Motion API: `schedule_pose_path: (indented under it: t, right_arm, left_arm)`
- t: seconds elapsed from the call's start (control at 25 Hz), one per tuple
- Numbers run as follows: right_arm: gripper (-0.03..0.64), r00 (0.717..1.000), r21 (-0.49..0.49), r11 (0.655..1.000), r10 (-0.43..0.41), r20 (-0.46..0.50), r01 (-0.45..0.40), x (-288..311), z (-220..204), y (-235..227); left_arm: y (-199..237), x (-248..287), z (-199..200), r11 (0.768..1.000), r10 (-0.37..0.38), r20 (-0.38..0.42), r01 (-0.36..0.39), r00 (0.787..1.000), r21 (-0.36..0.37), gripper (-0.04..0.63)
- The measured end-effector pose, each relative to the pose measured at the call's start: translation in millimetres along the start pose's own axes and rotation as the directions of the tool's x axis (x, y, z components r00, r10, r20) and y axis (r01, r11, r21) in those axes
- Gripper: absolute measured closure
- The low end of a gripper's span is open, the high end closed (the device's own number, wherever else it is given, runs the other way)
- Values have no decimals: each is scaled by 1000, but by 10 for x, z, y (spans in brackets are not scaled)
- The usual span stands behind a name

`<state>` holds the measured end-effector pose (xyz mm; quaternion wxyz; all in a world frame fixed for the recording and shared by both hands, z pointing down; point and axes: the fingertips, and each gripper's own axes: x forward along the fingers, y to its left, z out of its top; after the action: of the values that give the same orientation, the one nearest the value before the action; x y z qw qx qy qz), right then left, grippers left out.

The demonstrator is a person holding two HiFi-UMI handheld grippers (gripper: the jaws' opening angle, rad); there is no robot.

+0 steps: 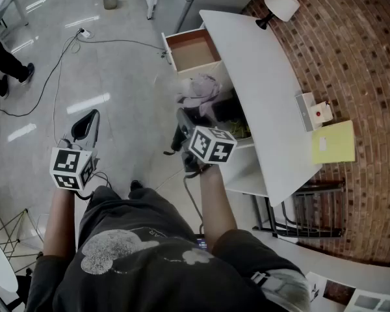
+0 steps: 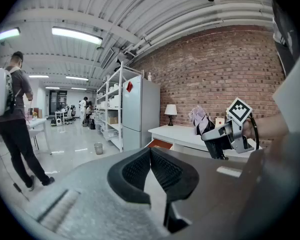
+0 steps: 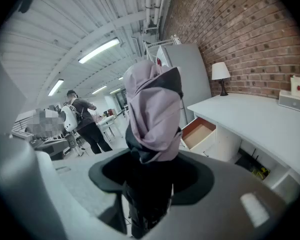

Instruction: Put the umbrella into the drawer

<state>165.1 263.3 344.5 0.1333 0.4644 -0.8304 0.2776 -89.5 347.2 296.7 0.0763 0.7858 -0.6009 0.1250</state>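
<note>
Beside the white desk (image 1: 250, 70): folded umbrella (image 3: 153, 116), open drawer (image 1: 192, 49).
Right gripper (image 3: 149, 186) clamped on the umbrella's dark lower end; left gripper (image 2: 150, 156) jaws together, holding nothing.

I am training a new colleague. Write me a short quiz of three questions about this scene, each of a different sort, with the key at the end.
1. Multiple choice: what does the right gripper hold?
A) a red mug
B) the folded lilac-and-black fabric umbrella
C) a glass bottle

2. True or false: the white desk drawer with the brown inside is pushed shut.

3. Fill in: the left gripper holds ____.

Key
1. B. The jaws are closed on the umbrella's lower part.
2. False. The drawer stands pulled out.
3. Nothing. Its jaws are together.
</note>
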Motion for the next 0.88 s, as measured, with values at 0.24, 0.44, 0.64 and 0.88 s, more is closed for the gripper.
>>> schedule_pose_path:
  t: [0.24, 0.44, 0.64, 0.88]
  right_arm:
    - [383, 1000, 26, 1000, 11, -5, -10, -35, -84, -52]
    - [383, 1000, 23, 999, 22, -1, -22, -74, -92, -102]
    - [383, 1000, 23, 999, 25, -6, -25, -99, -85, -164]
    - [383, 999, 38, 999, 37, -16, -36, -100, -110, -217]
  left_arm:
    - [-62, 24, -38, 1000, 14, -6, -14, 1000, -27, 584]
    - [-178, 73, -17, 1000, 13, -6, -13, 1000, -23, 584]
    - [-250, 110, 13, 1000, 13, -7, -13, 1000, -17, 584]
    - [-275, 155, -20, 999, 17, -18, -17, 1000, -38, 584]
